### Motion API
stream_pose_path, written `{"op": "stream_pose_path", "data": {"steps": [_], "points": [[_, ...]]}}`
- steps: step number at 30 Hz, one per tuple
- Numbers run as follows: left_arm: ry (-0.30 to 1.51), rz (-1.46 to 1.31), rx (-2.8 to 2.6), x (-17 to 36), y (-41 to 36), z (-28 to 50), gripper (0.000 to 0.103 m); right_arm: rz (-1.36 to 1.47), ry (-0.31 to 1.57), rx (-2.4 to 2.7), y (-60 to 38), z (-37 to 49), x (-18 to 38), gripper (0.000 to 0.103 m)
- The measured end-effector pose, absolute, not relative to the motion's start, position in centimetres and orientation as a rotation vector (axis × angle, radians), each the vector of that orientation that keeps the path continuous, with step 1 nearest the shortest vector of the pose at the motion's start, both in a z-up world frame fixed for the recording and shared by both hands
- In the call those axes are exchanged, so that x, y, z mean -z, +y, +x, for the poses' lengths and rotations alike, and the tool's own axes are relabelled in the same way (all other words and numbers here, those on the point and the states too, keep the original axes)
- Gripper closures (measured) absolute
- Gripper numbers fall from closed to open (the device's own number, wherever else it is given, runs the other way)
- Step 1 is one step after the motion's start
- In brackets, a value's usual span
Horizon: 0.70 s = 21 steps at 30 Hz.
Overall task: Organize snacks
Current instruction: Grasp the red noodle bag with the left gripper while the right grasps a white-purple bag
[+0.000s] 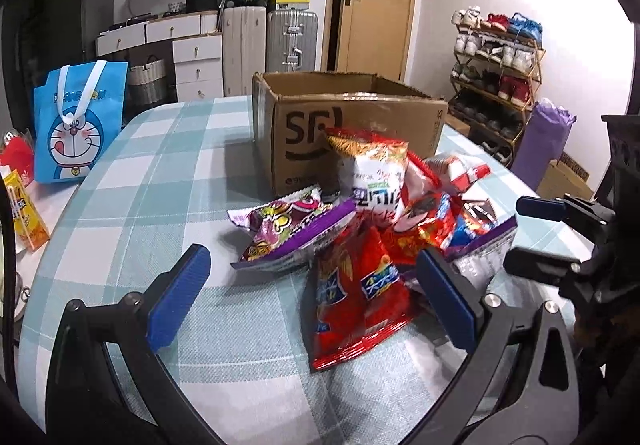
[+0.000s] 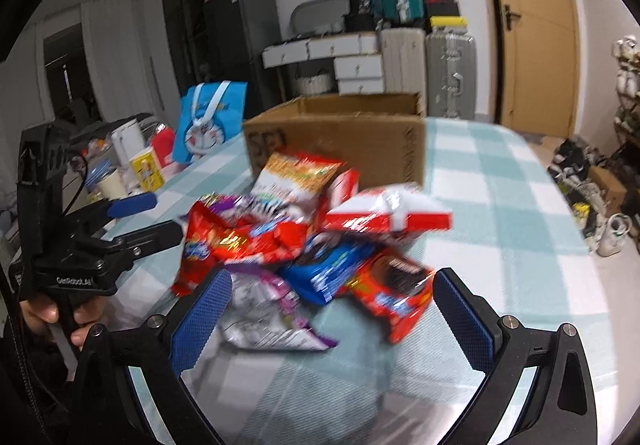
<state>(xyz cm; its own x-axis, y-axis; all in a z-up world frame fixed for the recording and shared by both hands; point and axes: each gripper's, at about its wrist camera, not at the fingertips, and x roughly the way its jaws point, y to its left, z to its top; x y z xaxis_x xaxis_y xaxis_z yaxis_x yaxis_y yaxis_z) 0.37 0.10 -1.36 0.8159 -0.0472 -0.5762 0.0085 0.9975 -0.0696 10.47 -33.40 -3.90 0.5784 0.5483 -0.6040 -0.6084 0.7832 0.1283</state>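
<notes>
- On the checked tabletop (image 1: 152, 181), a loose heap of snack packets lies just in front of an open cardboard box (image 1: 352, 133), touching its printed face.
- Nearest the left tongs (image 1: 316, 297) is a red chip bag (image 1: 352, 293), lying flat between the blue pads; a purple candy bag (image 1: 288, 233) lies just beyond it, and a white-and-orange bag (image 1: 372, 173) leans upright against the box.
- From the right wrist view, the right tongs (image 2: 336, 317) face a red cookie pack (image 2: 392, 297), a blue cookie pack (image 2: 324, 269) and a silver-and-purple bag (image 2: 264, 309); a red-and-white pack (image 2: 388, 213) sits on top of the pile.
- Both pairs of tongs stand wide apart and hold nothing. Each hovers low at the near edge of the heap, probably lining up a first pick.
- Placed right behind the heap, the box seems meant to take the packets. Its inside is hidden by its walls, so I cannot tell what it holds.
- A blue cartoon tote bag (image 1: 76, 125) stands well apart at the left edge of the tabletop; its contents are not visible.
</notes>
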Motion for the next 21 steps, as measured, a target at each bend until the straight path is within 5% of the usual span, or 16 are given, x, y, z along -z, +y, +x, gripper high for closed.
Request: {"op": "stream_pose_path", "data": {"steps": [18,21], "points": [[0.711,-0.090,0.059,2.7,-0.5,1.8,0.001,-0.210,0.842,-0.804,-28.6,10.5,7.0,0.027],[0.740,-0.094,0.077,3.0,-0.8,2.3,0.009,-0.205,0.857,-0.809,-28.4,10.9,7.0,0.033]]}}
